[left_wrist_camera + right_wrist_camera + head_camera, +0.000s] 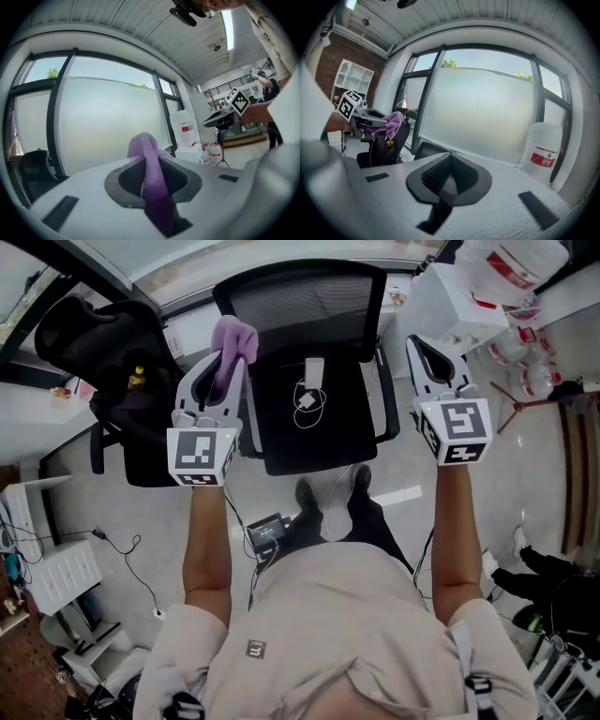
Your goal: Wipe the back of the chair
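Note:
A black office chair stands in front of me; its mesh back is at the top of the head view and its top edge shows low in the right gripper view. My left gripper is shut on a purple cloth beside the back's left edge. The cloth runs up between the left gripper's jaws. My right gripper hangs to the right of the chair, apart from it. In its own view the right gripper is shut with nothing between the jaws.
A white phone with a coiled cable lies on the chair's seat. A second black chair with a bag stands close on the left. White boxes and bags sit at the right. A power strip lies on the floor by my feet.

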Tool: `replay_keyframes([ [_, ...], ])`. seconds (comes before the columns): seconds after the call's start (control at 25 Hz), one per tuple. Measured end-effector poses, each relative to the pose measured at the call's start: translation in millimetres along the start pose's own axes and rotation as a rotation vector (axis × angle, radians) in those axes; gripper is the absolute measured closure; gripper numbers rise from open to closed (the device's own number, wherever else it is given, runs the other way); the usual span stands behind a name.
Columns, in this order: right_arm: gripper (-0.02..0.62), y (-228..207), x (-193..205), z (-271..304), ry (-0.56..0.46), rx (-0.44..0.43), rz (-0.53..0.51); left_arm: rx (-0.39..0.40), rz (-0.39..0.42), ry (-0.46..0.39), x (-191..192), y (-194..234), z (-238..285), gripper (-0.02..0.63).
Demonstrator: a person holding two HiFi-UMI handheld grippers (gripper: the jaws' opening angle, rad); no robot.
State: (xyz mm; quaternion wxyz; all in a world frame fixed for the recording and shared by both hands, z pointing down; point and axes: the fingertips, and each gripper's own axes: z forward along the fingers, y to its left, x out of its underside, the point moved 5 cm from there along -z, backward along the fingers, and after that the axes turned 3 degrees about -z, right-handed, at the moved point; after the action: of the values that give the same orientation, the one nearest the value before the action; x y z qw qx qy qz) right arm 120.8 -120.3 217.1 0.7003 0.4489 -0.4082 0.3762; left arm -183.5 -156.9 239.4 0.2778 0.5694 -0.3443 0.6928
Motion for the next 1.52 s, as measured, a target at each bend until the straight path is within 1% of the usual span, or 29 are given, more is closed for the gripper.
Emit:
replay_keyframes([
  [0.28, 0.601, -10.8, 20.0, 36.8, 0.007, -0.073, 0.006, -0.085, -0.012, 0.027, 12.1, 4.1, 24.3, 0.523],
  [0.52, 0.601, -24.9, 36.7, 69.7, 0.023, -0.100, 0.009, -0.132, -0.022, 0.063, 37.7, 12.6, 59.6, 0.523],
  [0.76, 0.601, -35.7, 74.3, 115.9, 0.041, -0.110, 0.019, -0.175, -0.034, 0.107, 90.4, 23.6, 103.9, 0.523],
  [0.88, 0.601, -32.2, 96.7, 141.4, 0.060, -0.129, 0.024, -0.203, -0.020, 0.120, 122.3, 35.7, 127.7, 0.523],
  [1.12, 0.601, -21.7, 139.0, 181.5, 0.104, -0.160, 0.026, -0.253, -0.031, 0.144, 176.9, 59.0, 173.5, 0.523],
  [1.28, 0.601, -19.2, 161.7, 199.3, 0.125, -0.172, 0.026, -0.289, -0.034, 0.162, 208.1, 74.2, 197.6, 0.523],
  [1.4, 0.601, -19.5, 179.4, 205.7, 0.147, -0.177, 0.025, -0.315, -0.065, 0.190, 227.2, 82.8, 210.8, 0.523],
  [1.52, 0.601, -20.5, 196.6, 210.8, 0.175, -0.182, 0.027, -0.321, -0.086, 0.201, 241.3, 89.2, 223.5, 0.523],
])
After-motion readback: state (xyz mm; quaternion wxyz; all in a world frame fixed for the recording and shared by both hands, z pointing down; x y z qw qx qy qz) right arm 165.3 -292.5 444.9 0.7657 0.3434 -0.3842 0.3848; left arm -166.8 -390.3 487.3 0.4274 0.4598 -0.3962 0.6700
